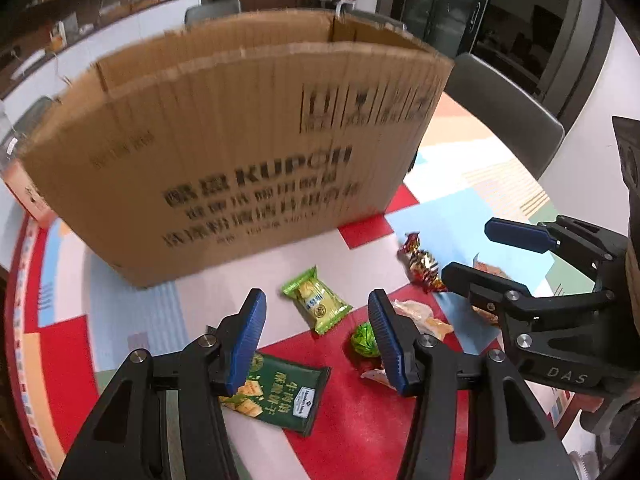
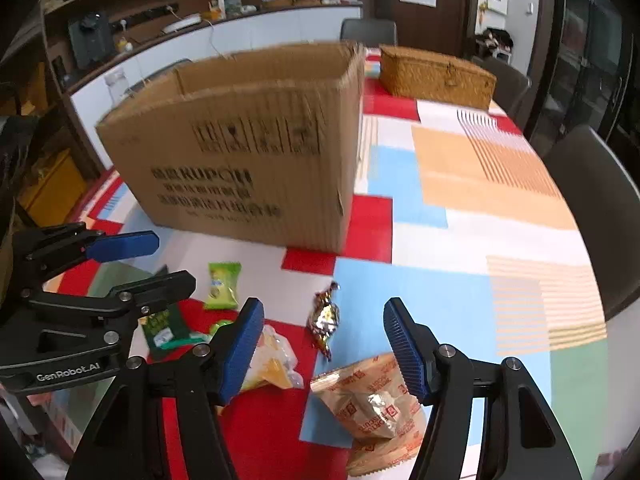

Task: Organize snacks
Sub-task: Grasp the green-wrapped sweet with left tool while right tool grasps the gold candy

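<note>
Tabletop point(image 2: 460, 184): covered by a cloth of red, blue, white and orange blocks; it carries everything below.
Cardboard box point(image 1: 224, 152): the largest thing, upright with its top open and black print on the near wall; the inside is hidden from both views, so its contents cannot be told.
Wicker case point(image 2: 436, 76): lid shut, behind and right of the box, well apart from the snacks.
Left gripper point(image 1: 316, 344): blue fingers point(image 1: 248, 340) stand apart and empty, tilted down over the snacks near the box.
Right gripper point(image 2: 324, 352): fingers point(image 2: 404, 352) likewise apart, clamping nothing, over the tan packet.
Tan biscuit packet point(image 2: 368, 404): lying crumpled on the cloth between the right fingers, outside the box.
Dark green cracker pouch point(image 1: 280, 396): flat on a red block, partly under the left finger.
Yellow-and-clear bag point(image 2: 272, 364): beside the tan packet.
Light green biscuit pack point(image 1: 316, 300): alone on white cloth, just in front of the box.
Red-gold foil sweet point(image 2: 324, 320): loose on the blue patch.
Green foil ball point(image 1: 364, 340): smallest, touching the left gripper's right finger in view.
</note>
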`<act>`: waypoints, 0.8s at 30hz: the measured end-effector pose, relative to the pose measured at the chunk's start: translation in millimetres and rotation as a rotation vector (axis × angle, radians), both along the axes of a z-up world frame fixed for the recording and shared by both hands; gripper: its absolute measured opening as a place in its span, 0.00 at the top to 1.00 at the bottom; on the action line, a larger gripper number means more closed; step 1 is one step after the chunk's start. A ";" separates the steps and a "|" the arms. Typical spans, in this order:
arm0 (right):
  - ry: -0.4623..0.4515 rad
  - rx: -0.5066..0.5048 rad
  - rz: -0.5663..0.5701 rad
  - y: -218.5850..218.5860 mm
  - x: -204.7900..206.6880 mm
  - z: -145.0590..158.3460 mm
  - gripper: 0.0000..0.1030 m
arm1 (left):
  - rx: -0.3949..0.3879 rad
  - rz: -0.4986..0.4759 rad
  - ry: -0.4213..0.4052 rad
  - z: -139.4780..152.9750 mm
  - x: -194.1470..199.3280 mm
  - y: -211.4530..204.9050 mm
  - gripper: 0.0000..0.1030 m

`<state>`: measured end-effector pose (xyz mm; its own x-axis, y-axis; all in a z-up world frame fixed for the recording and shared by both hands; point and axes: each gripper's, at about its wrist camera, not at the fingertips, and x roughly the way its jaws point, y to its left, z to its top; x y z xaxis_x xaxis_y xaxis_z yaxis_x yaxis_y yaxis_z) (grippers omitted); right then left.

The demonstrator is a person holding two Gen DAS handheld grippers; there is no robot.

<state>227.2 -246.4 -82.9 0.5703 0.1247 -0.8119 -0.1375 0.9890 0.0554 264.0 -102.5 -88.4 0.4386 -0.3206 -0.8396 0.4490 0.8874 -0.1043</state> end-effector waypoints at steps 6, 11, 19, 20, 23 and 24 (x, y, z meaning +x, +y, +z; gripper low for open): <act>0.055 0.024 -0.011 -1.0 7.7 -14.1 0.43 | 0.013 0.000 0.061 -20.7 13.0 -6.6 0.51; 0.083 0.031 -0.016 -1.1 12.7 -21.2 0.48 | 0.019 0.016 0.090 -31.8 24.5 -12.0 0.57; 0.116 0.026 -0.034 -0.9 19.9 -31.7 0.54 | 0.010 0.042 0.111 -40.6 36.4 -12.4 0.64; 0.120 0.028 -0.037 -1.3 21.0 -32.7 0.55 | 0.015 0.042 0.110 -40.7 36.8 -12.6 0.66; 0.133 0.030 -0.042 -2.2 25.3 -37.8 0.59 | 0.022 0.040 0.109 -42.5 36.6 -18.1 0.73; 0.138 0.032 -0.044 -2.6 25.8 -39.9 0.59 | 0.019 0.037 0.111 -42.6 35.5 -17.4 0.74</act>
